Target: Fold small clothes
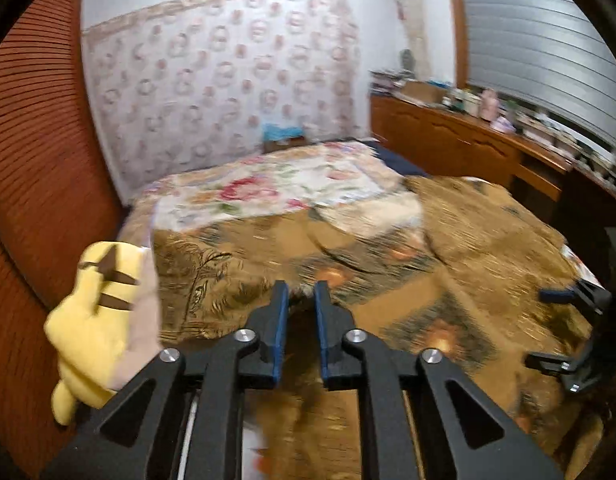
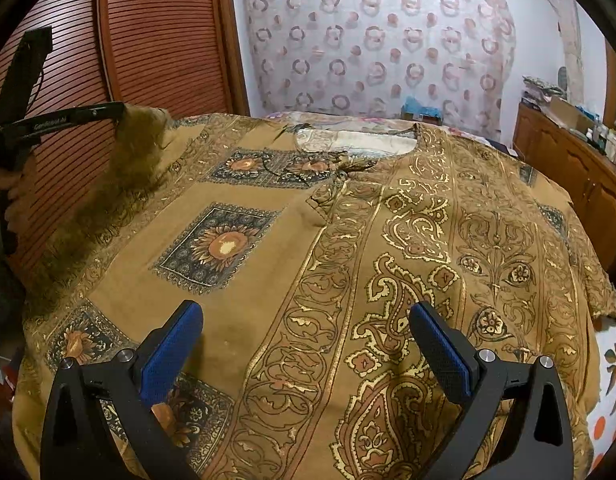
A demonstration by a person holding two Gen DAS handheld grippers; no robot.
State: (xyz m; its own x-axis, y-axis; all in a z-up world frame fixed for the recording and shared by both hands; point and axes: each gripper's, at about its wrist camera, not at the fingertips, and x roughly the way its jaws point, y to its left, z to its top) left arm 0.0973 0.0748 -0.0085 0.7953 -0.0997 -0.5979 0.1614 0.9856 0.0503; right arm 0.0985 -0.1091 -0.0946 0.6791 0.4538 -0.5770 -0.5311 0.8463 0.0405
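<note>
A brown and gold printed tunic [image 2: 348, 240] lies spread across the bed, its neckline at the far side. In the right wrist view its left edge rises in a blurred fold up to my left gripper [image 2: 119, 112], which a hand [image 2: 11, 196] holds at the upper left. From the left wrist view, the left gripper [image 1: 301, 292] has its blue pads close together with a bit of the tunic [image 1: 448, 240] pinched between the tips. My right gripper [image 2: 305, 320] hovers open low over the near part of the tunic with nothing between its fingers. It also shows as the right gripper [image 1: 538, 327] at the right edge.
A yellow plush toy [image 1: 95, 320] sits at the bed's left side by the louvred wooden door [image 2: 155, 40]. A floral sheet [image 1: 267, 188] covers the far bed. A cluttered wooden dresser [image 1: 468, 136] runs along the right. A patterned curtain [image 2: 368, 40] hangs behind.
</note>
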